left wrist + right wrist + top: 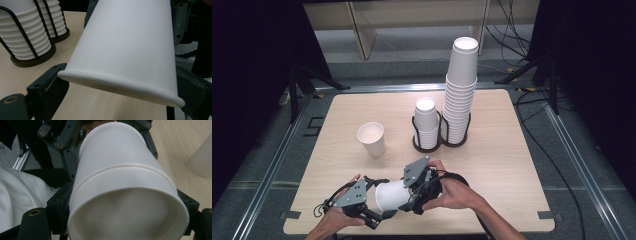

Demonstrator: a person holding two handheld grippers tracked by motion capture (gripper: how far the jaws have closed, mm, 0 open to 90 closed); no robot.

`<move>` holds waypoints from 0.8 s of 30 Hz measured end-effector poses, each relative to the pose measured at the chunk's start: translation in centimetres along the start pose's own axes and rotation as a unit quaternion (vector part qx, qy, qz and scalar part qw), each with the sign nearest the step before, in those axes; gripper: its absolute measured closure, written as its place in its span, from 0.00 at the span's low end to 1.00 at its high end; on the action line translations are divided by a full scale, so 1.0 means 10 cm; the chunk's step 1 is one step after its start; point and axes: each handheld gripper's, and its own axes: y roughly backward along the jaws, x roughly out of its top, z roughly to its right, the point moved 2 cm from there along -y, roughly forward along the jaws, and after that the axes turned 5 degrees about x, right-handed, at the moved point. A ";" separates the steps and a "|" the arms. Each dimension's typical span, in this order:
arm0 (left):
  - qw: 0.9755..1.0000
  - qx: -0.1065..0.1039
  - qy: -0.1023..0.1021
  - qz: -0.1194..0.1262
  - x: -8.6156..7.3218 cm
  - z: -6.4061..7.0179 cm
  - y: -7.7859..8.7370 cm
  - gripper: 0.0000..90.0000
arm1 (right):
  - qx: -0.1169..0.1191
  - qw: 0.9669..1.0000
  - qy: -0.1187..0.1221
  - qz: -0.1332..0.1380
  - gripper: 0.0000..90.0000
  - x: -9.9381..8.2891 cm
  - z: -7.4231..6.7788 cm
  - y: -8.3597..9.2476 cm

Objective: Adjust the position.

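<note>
Cups (391,196), nested and held sideways between both grippers, are being separated: right fingers (60,207) clamp the base, left fingers (47,82) loosely flank the rim; next, pull apart.

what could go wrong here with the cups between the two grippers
1. Two nested paper cups are held on their side between the left gripper and right gripper; if the pull is uneven, the thin wall could crush.
2. A released cup could roll toward the table edge.
</note>
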 end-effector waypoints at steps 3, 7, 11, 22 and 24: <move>1.000 0.002 0.008 0.008 0.01 -0.01 0.02 0.09 | 0.001 1.000 -0.008 0.011 0.25 -0.01 0.01 0.03; 0.999 0.006 0.025 0.027 0.00 -0.05 0.03 0.11 | -0.004 0.999 -0.017 0.029 0.25 -0.03 0.05 0.11; 0.998 0.022 0.045 0.032 0.01 -0.10 0.06 0.16 | -0.009 0.997 -0.035 0.064 0.25 -0.06 0.11 0.23; 0.991 0.008 0.090 0.102 0.06 -0.16 0.12 0.16 | -0.030 0.979 -0.068 0.191 0.25 -0.13 0.28 0.44; 0.991 0.014 0.096 0.096 0.07 -0.16 0.14 0.16 | -0.027 0.977 -0.067 0.202 0.25 -0.14 0.28 0.44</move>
